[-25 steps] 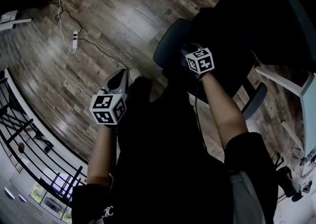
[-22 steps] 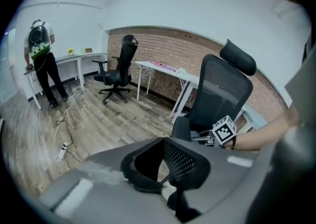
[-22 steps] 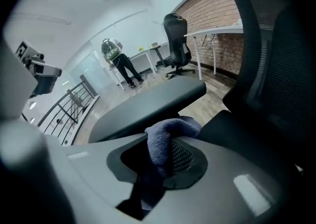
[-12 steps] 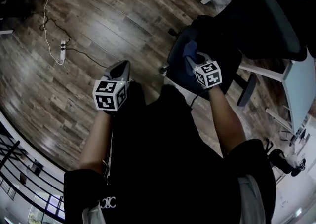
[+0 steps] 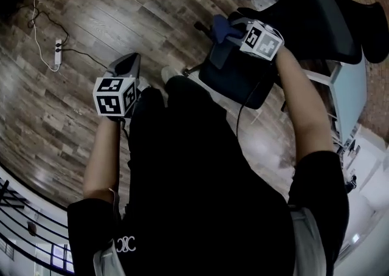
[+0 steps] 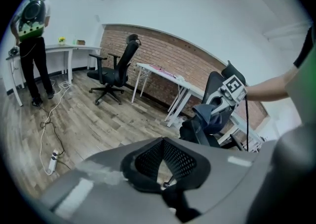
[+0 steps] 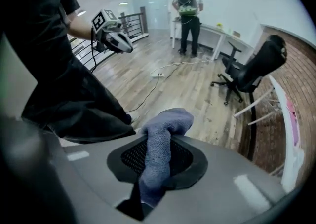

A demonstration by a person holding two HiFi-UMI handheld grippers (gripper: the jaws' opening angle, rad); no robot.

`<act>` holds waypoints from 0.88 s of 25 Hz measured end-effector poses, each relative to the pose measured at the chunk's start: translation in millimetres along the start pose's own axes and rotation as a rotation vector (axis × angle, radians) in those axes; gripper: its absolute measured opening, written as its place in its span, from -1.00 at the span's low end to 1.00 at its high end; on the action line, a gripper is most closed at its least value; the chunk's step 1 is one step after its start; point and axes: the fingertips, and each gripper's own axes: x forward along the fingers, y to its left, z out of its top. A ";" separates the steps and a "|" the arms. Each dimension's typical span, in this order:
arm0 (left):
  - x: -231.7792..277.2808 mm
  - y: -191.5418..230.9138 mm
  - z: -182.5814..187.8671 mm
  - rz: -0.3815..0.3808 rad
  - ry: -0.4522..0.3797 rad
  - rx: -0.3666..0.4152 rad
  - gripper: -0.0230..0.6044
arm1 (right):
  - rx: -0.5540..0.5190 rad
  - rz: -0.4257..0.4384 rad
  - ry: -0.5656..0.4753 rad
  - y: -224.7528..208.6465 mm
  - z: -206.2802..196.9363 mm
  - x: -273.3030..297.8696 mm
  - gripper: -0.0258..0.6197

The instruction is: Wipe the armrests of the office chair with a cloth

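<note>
The right gripper clamps its jaws on the blue-grey terry cloth close to the black office chair, the left gripper holds its jaws together, empty, and both armrests apparently await wiping.

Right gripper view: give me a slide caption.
Right gripper shut on a blue cloth, left gripper held up behind it above the wooden floor.

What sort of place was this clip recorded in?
Probably an open office or workroom: a black office chair stands by white desks along a brick wall, and a power strip with cables lies on the wood-plank floor.
</note>
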 end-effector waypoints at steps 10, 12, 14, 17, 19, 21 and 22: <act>12.2 5.1 -15.3 0.102 0.054 -0.143 -0.91 | -0.284 0.462 0.264 -46.6 13.3 70.1 -0.68; 17.4 -3.4 -26.0 0.131 0.071 -0.194 -0.91 | -0.313 0.580 0.303 -37.6 5.3 89.9 -0.68; 25.4 -10.8 -35.1 0.147 0.096 -0.216 -0.91 | -0.347 0.692 0.351 -25.3 -5.7 108.0 -0.68; 38.0 -15.0 -44.7 0.168 0.131 -0.235 -0.91 | -0.386 0.835 0.425 -8.1 -24.3 133.3 -0.68; 43.8 -14.1 -49.9 0.186 0.144 -0.263 -0.91 | -0.389 0.927 0.485 4.0 -41.3 147.3 -0.68; 47.1 -11.7 -55.1 0.201 0.150 -0.300 -0.91 | -0.379 1.002 0.538 16.3 -59.3 159.2 -0.68; 48.3 -10.3 -58.1 0.208 0.153 -0.314 -0.91 | -0.371 1.034 0.556 22.3 -66.3 163.9 -0.68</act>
